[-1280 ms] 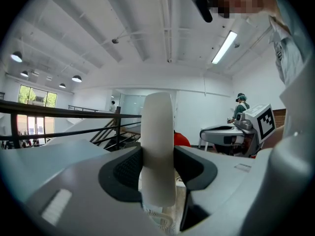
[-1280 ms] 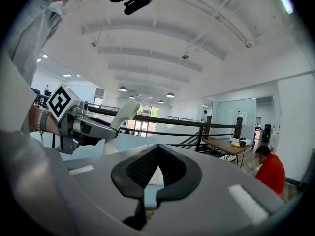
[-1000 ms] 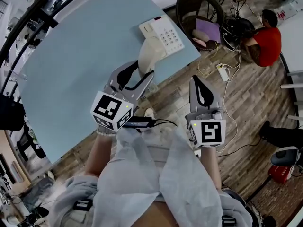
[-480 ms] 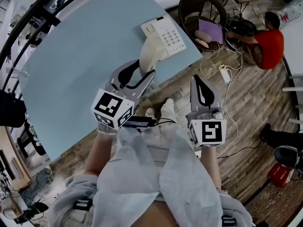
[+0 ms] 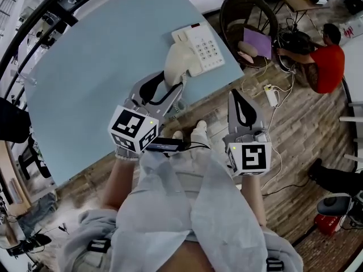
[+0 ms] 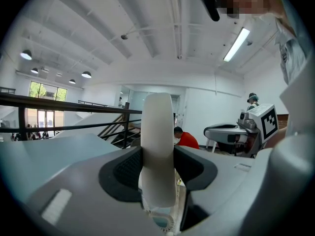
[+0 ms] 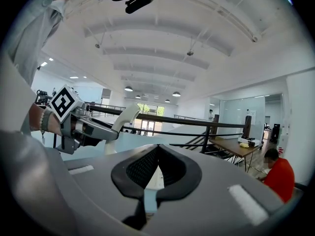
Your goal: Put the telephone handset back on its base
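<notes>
The cream handset [image 5: 176, 64] is tilted up over the near corner of the light blue table [image 5: 96, 67], just left of the white telephone base [image 5: 197, 45] with its keypad. My left gripper [image 5: 168, 89] is shut on the handset's lower part. In the left gripper view the handset [image 6: 157, 146] stands upright between the jaws, its coiled cord [image 6: 160, 215] hanging below. My right gripper [image 5: 240, 107] is shut and holds nothing, over the wooden floor right of the table. From the right gripper view the handset [image 7: 125, 117] shows at the left.
A person in a red shirt [image 5: 326, 67] crouches on the floor at the right. A wicker chair [image 5: 249, 16] with a purple item stands by the table's corner. Cables and a power strip [image 5: 270, 95] lie on the floor.
The table and base have drifted slightly right and nearer in the head view, and feet show below. The left gripper still grips the handset; the right gripper has hardly moved.
</notes>
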